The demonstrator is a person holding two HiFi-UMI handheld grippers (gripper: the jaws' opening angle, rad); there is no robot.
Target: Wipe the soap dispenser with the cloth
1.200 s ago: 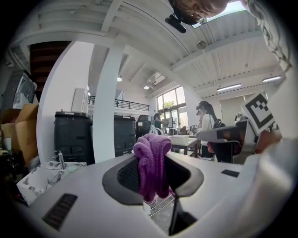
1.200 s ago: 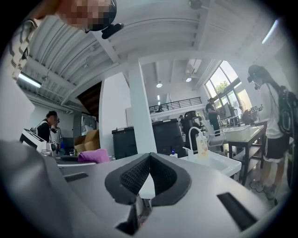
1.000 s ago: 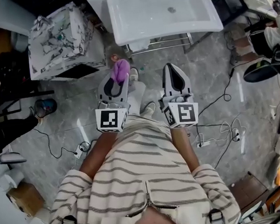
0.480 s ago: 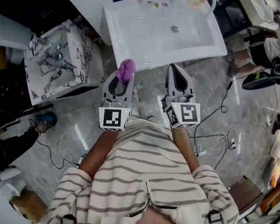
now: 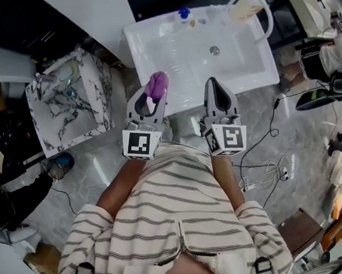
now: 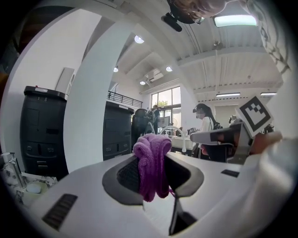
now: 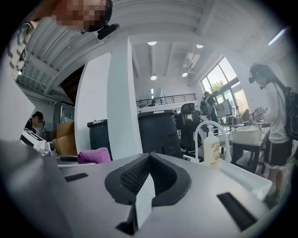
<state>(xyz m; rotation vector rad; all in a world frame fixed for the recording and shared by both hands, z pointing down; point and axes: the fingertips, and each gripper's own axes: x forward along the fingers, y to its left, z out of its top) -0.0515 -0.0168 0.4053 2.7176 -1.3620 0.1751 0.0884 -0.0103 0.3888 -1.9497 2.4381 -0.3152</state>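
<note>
The soap dispenser (image 5: 244,9), a pale bottle with an orange label, stands at the white sink's (image 5: 174,48) far right corner beside an arched white faucet (image 5: 266,16). In the right gripper view the soap dispenser (image 7: 211,149) is ahead and to the right, well beyond the jaws. My left gripper (image 5: 152,98) is shut on a bunched purple cloth (image 5: 156,84), which hangs between its jaws (image 6: 152,163) over the sink's near edge. My right gripper (image 5: 213,85) is shut with nothing in it (image 7: 148,162), level with the left one.
A marble-patterned basin (image 5: 72,107) stands left of the white sink. A small blue item (image 5: 184,11) sits on the sink's back rim. Cables and power strips (image 5: 270,166) lie on the grey floor. Another person (image 7: 272,116) stands at a table to the right.
The person has walked toward the white sink, which came nearer in view. Both grippers moved forward together, from over the floor to the sink's near edge. The cloth stays gripped.
</note>
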